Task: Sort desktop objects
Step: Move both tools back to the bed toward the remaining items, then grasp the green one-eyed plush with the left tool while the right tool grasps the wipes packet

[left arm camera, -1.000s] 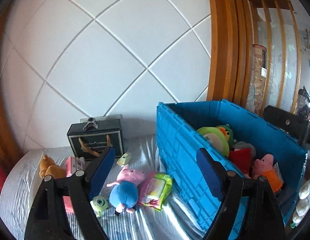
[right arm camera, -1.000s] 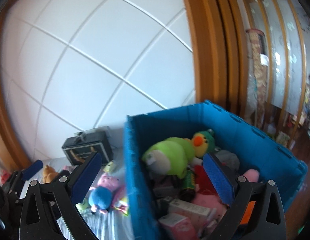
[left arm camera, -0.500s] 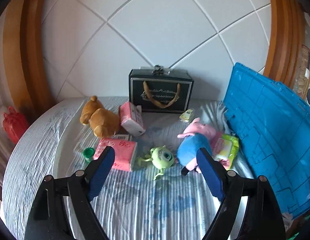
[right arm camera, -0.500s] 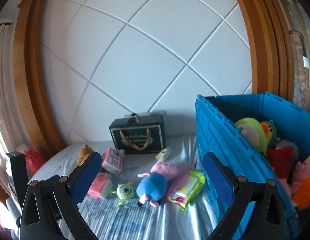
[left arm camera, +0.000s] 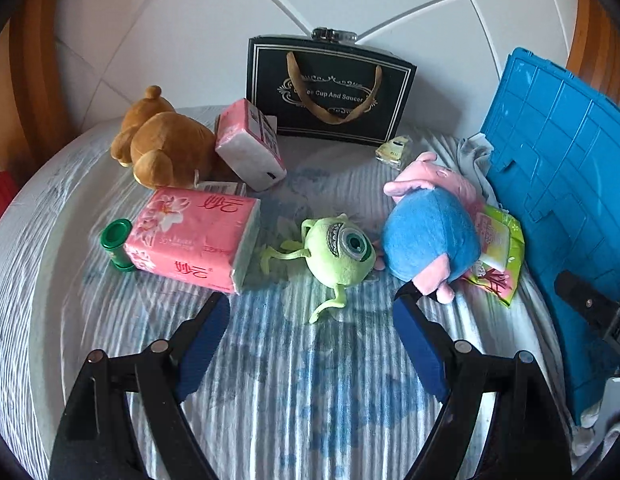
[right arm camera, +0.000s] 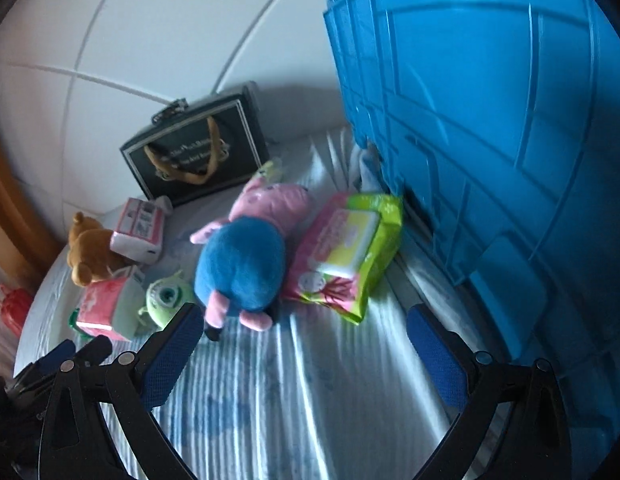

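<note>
Downward-tilted, both hand-held grippers: left [left arm camera: 311,312], right [right arm camera: 306,320], jaws wide.

- The tabletop [left arm camera: 310,400] wears a ribbed, striped cloth with a slight sheen.
- The blue crate [left arm camera: 557,168] is hard moulded plastic, smooth and faintly glossy.
- The brown bear [left arm camera: 166,144], green one-eyed monster [left arm camera: 341,252] and pink-and-blue pig [left arm camera: 429,232] are soft, matt plush.
- The pink tissue pack [left arm camera: 194,232] and the green wipes pack [left arm camera: 497,252] have shiny plastic film.
- The black gift box [left arm camera: 329,92] looks like matt card, with a metal clasp on top.
- The wall [left arm camera: 190,20] is smooth white tile.
</note>
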The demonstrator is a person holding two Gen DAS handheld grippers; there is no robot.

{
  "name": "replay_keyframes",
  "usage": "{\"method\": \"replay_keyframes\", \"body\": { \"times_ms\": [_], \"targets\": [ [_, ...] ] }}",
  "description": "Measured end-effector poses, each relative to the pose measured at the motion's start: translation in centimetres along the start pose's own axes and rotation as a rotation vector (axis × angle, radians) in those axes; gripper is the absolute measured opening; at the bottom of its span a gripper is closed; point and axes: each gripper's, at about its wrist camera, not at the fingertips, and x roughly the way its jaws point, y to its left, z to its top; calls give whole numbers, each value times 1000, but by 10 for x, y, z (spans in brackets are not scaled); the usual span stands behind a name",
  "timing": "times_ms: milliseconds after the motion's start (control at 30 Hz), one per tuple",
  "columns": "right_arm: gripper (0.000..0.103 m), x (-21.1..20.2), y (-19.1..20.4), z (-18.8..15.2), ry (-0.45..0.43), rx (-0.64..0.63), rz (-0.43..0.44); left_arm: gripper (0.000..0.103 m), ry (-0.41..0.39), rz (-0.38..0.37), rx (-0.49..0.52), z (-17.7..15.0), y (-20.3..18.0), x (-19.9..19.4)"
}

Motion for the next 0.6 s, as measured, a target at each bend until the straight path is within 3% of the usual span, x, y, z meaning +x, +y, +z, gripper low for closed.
{"method": "replay_keyframes", "body": {
  "times_ms": [433, 567, 600],
  "targets": [
    [101, 113, -16, 18, 138, 35, -140, 84, 132, -25, 82, 28, -25, 115],
    [102, 142, -19, 32, 152, 63, -181, 83, 137, -3, 127, 33, -31, 132],
    [102, 149, -19, 35, 159, 62, -189, 79, 141, -5, 133, 34, -32, 134]
  ]
}}
